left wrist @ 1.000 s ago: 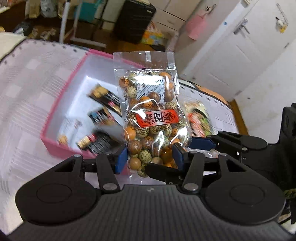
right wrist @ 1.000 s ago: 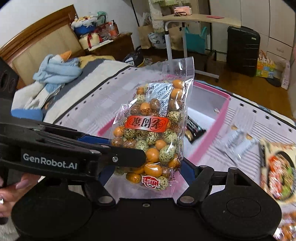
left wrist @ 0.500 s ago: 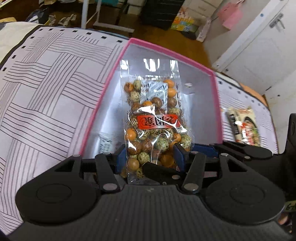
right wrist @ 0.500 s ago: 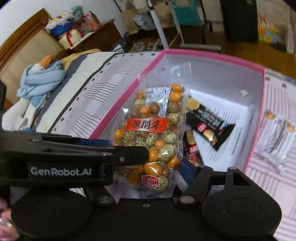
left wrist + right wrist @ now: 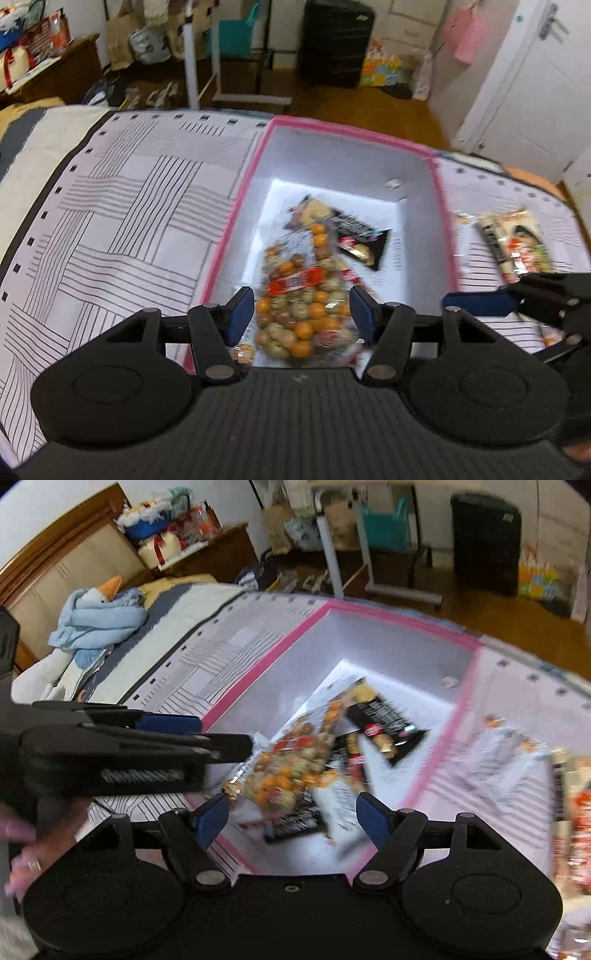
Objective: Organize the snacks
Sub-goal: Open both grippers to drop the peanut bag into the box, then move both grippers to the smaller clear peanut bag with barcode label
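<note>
Dropping the nut bag into the pink box, both grippers spread wide.

Left gripper and right gripper hovering over the near end of the box, blue pads well apart on each and gripping nothing. Bag lying blurred down inside, partly over the dark wrappers on the white floor, probably just landing or settling there. Looking like a sensible spot, since the box is collecting the snacks. Still leaving bare floor toward the far wall, so plenty of room for more. Pink rim sitting close under both sets of fingers, so worth lifting straight up before swinging sideways. Noodle packet and pale sachets waiting on the striped bedcover right of the box, probably next.
</note>
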Tool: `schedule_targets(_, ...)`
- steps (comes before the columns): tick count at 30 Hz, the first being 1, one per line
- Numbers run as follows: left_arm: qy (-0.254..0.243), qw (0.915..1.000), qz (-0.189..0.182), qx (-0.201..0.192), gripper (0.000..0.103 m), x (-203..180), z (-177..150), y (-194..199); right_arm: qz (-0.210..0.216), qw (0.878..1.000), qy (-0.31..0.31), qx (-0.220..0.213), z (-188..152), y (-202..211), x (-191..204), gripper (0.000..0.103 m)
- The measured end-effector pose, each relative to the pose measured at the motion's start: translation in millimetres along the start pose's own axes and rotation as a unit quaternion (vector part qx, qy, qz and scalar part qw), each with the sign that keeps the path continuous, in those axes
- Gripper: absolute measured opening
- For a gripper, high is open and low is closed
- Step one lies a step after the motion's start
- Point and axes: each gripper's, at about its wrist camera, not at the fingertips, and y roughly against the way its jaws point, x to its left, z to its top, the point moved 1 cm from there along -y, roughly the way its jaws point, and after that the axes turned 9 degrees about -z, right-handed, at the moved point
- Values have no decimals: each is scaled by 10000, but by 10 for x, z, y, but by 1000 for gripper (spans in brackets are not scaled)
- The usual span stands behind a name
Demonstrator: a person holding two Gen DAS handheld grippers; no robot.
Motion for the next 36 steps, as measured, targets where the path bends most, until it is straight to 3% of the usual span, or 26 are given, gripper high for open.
schedule_targets(5,-208,9985,-486,-159,56,-332,-42,333,-339,9983,-250,-401,-223,645,-434,81)
schedule_targets(11,-577,9920,-1119,-84,56,-924,-151,500,-795,9915,-493,-903,-551,1238,-1027,81)
schedule_targets(17,-964,9835,-1529,117,56,-1542,-318,409,-1389,9796,-626,-1312,-847,1424,-1572,81)
schedule_targets(20,-1077,9785,-1731,296,56,-1813,-396,264,-1704,9735,-976,-1172,-907,1330,-1919,81)
schedule_targets(24,-1001,9742,-1942,568,56,-2086,-520,-32,-1466,9687,-1786,-910,-1007,1140,-2436,80)
schedule_targets(26,-943,9720,-2045,667,56,-2207,-593,-201,-1584,9611,-2105,-827,-1113,1015,-2648,75)
schedule_targets(30,-921,9703,-2044,907,56,-2421,-722,-561,-2006,9574,-2015,-505,-1271,786,-2923,72)
schedule_targets(36,-805,9685,-2038,1187,52,-2603,-953,-1072,-1877,9518,-2426,-16,-1513,530,-3277,69)
